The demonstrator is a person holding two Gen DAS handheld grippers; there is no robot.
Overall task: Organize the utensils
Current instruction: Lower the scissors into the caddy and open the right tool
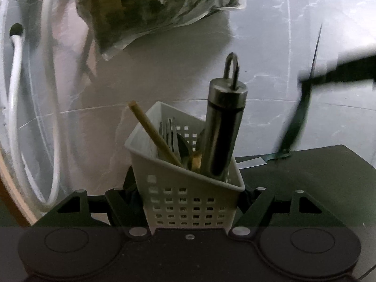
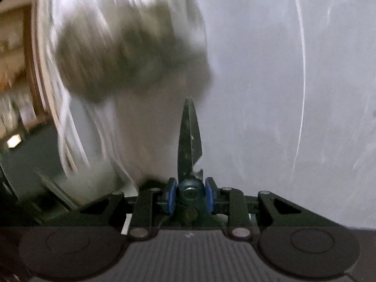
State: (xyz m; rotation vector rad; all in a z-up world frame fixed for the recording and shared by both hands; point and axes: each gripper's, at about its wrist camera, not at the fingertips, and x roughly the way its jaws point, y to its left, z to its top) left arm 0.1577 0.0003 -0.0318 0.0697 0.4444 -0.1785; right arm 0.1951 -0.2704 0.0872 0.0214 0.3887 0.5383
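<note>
My right gripper [image 2: 190, 197] pinched the scissors [image 2: 189, 138] blades-forward, right of the caddy [image 1: 185, 188] clamped in my left gripper [image 1: 188, 202].

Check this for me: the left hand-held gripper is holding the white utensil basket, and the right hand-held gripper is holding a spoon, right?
Not a spoon. The right wrist view shows the right hand-held gripper shut on scissors, blades closed and pointing forward. The left hand-held gripper does hold the white utensil basket.

We see a grey marbled stone surface [image 1: 258, 47] with thin white veins. On it lies a clear plastic bag of dark greens [image 1: 155, 7], and a white hose [image 1: 16, 108] curves along its left side.
</note>
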